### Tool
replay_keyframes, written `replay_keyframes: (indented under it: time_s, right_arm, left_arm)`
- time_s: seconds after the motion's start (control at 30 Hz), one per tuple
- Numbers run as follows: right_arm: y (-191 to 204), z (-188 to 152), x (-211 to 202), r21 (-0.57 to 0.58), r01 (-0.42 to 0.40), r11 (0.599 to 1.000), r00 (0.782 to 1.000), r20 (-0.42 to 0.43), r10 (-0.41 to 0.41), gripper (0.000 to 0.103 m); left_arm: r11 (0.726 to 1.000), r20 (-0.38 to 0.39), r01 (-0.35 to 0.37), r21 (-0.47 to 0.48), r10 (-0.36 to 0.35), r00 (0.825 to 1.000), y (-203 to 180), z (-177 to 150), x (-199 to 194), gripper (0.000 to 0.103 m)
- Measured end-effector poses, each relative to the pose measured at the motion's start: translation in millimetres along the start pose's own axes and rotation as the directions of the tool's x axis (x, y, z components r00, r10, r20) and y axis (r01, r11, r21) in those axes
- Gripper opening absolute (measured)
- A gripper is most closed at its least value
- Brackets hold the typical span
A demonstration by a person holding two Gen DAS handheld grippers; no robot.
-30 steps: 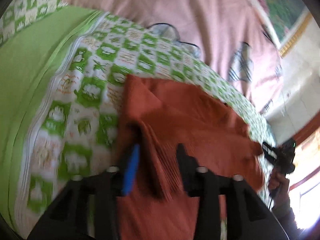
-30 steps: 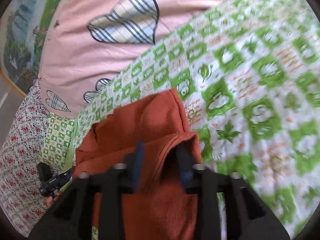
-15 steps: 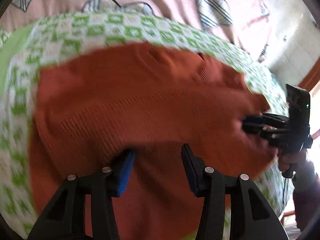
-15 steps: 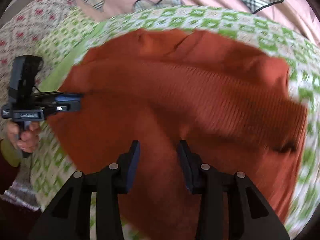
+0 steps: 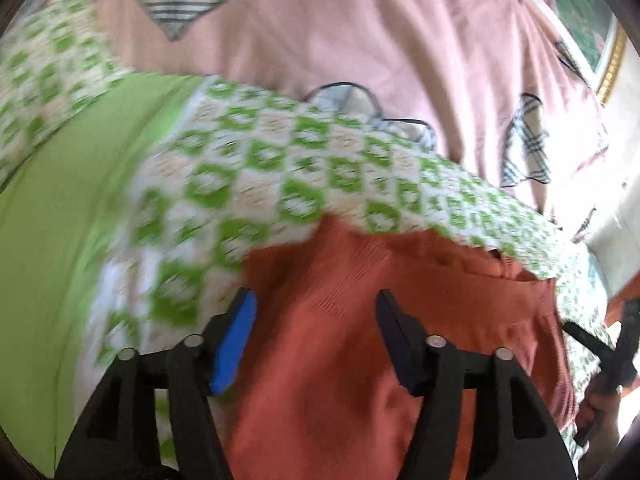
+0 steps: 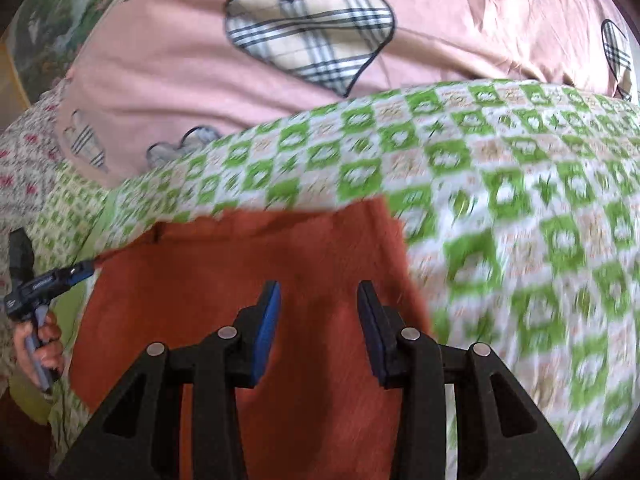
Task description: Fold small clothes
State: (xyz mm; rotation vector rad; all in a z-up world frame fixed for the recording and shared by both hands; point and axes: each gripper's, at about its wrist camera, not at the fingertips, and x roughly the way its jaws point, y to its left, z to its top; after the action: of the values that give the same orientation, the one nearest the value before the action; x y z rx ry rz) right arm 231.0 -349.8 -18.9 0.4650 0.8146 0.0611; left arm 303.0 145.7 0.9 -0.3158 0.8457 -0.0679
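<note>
A rust-orange knit garment [image 5: 400, 320] lies spread flat on the green-and-white checked bedspread [image 5: 260, 168]. It also fills the lower middle of the right wrist view [image 6: 240, 280]. My left gripper [image 5: 314, 300] is open and empty, over the garment's left part. My right gripper [image 6: 318, 292] is open and empty, over the garment near its right edge. The right gripper shows at the right edge of the left wrist view [image 5: 608, 352], and the left gripper at the left edge of the right wrist view [image 6: 52, 280], each by a side of the garment.
A pink quilt with plaid hearts [image 6: 312, 40] is bunched along the far side of the bed. A plain green band of the bedspread [image 5: 52, 240] runs on the left. A floral fabric [image 6: 24, 148] lies at the far left.
Both grippers held the garment bunched a second ago, then spread it out flat. Both have since let go and opened wider, and the garment lies flat on the bed.
</note>
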Motion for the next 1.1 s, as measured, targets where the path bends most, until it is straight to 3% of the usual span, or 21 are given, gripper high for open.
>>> replay_keyframes:
  time_s: [0.2, 0.33, 0.47, 0.57, 0.87, 1.1]
  right_arm:
    - [34, -46, -19, -0.016, -0.079, 0.997, 0.996, -0.038, 0.079, 0.041]
    - [47, -74, -33, 0.007, -0.123, 0.992, 0.991, -0.047, 0.123, 0.042]
    - [53, -94, -40, 0.043, -0.149, 0.988, 0.988, -0.041, 0.151, 0.042]
    - [54, -104, -42, 0.069, -0.157, 0.985, 0.986, -0.04, 0.16, 0.042]
    - [58, -128, -48, 0.123, -0.18, 0.976, 0.981, -0.052, 0.188, 0.043]
    - [62, -135, -54, 0.117, -0.185, 0.976, 0.979, -0.059, 0.193, 0.044]
  left_arm:
    - [0.99, -0.028, 0.031, -0.137, -0.035, 0.999, 31, -52, -31, 0.064]
    - [0.985, -0.042, 0.072, -0.154, -0.079, 0.996, 24, -96, -56, 0.064]
    - [0.99, -0.016, 0.072, -0.125, -0.075, 0.997, 8, -131, -82, 0.064]
    - [0.984, -0.026, 0.12, -0.134, -0.125, 0.992, -1, -152, -96, 0.064]
    - [0.97, -0.105, 0.148, -0.195, -0.17, 0.98, -11, -195, -96, 0.064]
    - [0.966, -0.129, 0.145, -0.213, -0.175, 0.976, -24, -207, -84, 0.064]
